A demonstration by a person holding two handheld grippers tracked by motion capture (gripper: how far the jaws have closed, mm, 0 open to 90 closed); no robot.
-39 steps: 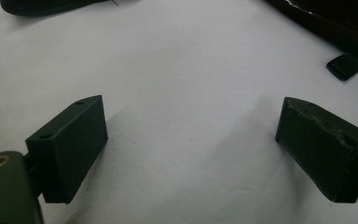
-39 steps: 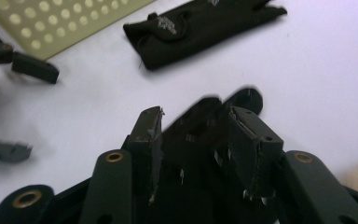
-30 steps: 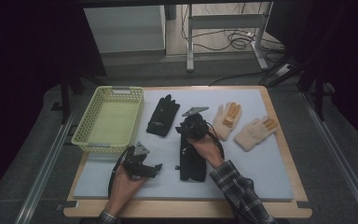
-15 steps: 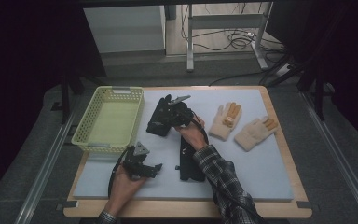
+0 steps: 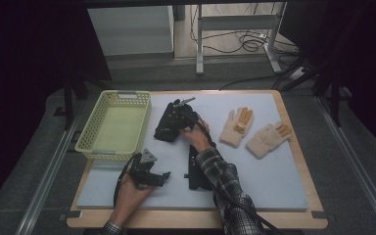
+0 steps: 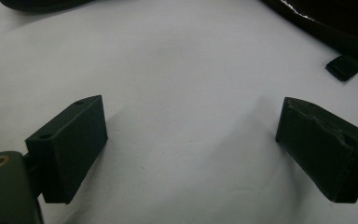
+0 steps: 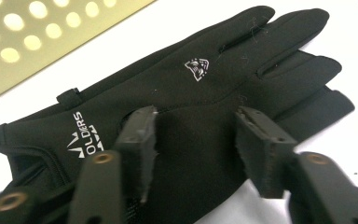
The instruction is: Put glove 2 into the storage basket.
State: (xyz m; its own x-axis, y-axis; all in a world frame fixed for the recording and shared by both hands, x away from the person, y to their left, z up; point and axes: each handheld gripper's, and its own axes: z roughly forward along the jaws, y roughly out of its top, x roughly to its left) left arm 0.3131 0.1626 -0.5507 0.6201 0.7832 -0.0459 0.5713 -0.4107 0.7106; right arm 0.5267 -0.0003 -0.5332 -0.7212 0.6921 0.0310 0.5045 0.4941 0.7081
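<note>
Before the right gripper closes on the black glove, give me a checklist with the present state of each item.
1. Right gripper over the black glove, jaws apart after opening then easing slightly closed: ok.
2. Pads pressing the glove: cannot tell.
3. Glove flat on the mat, beside the basket: ok.
4. Left gripper open, nothing between its jaws: ok.
5. Basket ready to receive: ok.
6. Second black glove away from the grip, under the right forearm: ok.
</note>
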